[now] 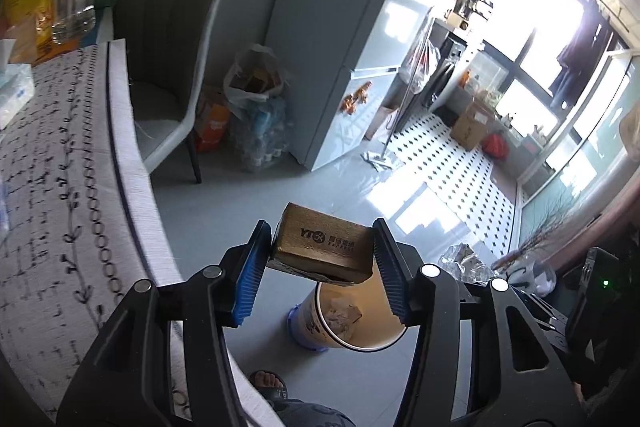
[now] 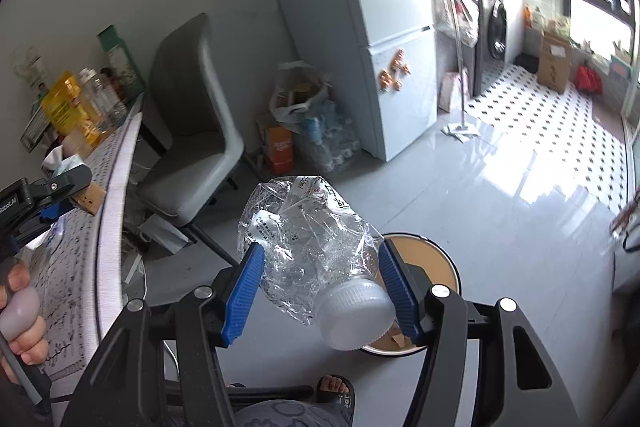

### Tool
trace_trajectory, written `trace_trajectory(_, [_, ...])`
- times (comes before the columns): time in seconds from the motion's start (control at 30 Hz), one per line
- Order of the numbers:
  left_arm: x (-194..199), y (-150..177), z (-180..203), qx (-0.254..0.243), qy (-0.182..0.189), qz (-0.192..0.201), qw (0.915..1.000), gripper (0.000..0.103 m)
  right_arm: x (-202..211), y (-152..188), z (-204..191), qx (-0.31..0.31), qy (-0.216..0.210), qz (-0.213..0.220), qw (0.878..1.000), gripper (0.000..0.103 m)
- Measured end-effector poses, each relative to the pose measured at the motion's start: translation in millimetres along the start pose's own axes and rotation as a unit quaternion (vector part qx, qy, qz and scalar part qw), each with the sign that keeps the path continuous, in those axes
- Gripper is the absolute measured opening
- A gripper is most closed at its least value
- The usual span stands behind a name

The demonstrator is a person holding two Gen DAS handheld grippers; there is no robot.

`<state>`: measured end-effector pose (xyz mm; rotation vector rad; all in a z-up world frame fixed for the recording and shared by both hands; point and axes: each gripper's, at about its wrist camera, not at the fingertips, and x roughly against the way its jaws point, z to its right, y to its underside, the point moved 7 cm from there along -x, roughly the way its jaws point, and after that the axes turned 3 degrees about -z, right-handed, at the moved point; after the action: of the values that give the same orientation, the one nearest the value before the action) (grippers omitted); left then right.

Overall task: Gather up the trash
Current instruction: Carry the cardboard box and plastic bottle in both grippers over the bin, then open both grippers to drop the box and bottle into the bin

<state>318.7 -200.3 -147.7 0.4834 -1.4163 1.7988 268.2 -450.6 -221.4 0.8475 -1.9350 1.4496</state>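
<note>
Our left gripper (image 1: 320, 263) clamps the light, stiff cardboard box (image 1: 321, 248) across its sides, our right gripper (image 2: 320, 287) squeezes the crushed, slippery plastic bottle (image 2: 308, 251) mid-body.

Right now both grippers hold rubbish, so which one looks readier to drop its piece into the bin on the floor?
Probably the right gripper: its crushed plastic bottle hangs partly over the bin. The left gripper grips a small cardboard box, in the right wrist view seemingly over the table.

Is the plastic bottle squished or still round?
Squished: the plastic bottle is crumpled flat, its white cap still on.
</note>
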Motion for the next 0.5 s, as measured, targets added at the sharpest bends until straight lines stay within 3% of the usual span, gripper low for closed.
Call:
trace_trajectory(0.3, [-37.6, -3.8, 36.7, -0.028, 0.018, -0.029, 0.9990, 0.052, -39.7, 6.5, 58.0, -0.068, 0.020, -0.018, 0.997, 0.059])
trace_trajectory(0.43, [-59.8, -0.7, 53.3, -0.037, 0.024, -0.052, 0.9977, 0.052, -65.4, 2.8, 69.6, -0.064, 0.026, -0.018, 0.997, 0.061])
trace_trajectory(0.5, [-73.6, 2.3, 64.7, -0.045, 0.026, -0.064, 0.9966, 0.052, -69.9, 1.8, 77.5, -0.079, 0.022, -0.015, 0.997, 0.076])
